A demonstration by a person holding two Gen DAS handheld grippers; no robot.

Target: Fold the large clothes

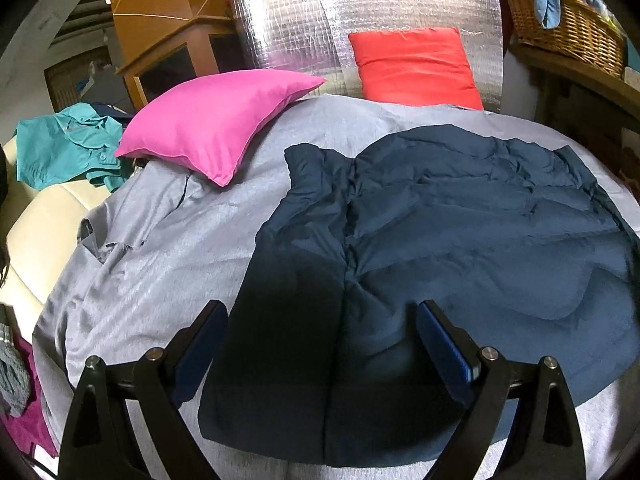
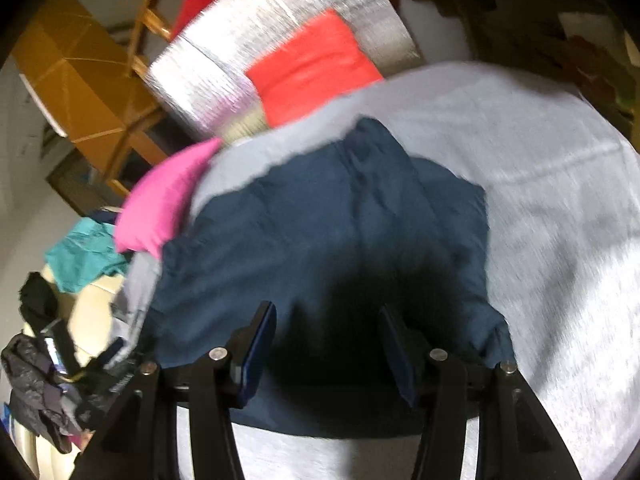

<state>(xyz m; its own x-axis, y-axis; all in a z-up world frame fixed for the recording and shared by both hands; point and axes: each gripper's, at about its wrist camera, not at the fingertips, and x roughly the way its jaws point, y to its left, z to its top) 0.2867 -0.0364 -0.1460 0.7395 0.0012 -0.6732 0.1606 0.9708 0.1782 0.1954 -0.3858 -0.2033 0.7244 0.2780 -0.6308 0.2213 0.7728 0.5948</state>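
A navy quilted garment (image 1: pixel 460 240) lies spread flat on a grey sheet (image 1: pixel 160 248) covering the bed. My left gripper (image 1: pixel 322 312) is open, its fingers hovering over the garment's near left part, holding nothing. In the right wrist view, which is motion-blurred, the same navy garment (image 2: pixel 320 232) lies on the grey sheet (image 2: pixel 540 200). My right gripper (image 2: pixel 326 314) is open above the garment's near edge, with nothing between its fingers.
A pink pillow (image 1: pixel 216 128) and a red pillow (image 1: pixel 416 68) lie at the bed's far end against silver foil (image 1: pixel 320 20). Teal clothing (image 1: pixel 68 148) lies on a cream seat at left. A wicker basket (image 1: pixel 568 20) sits on a shelf at right. Dark clothes (image 2: pixel 36 380) hang at left.
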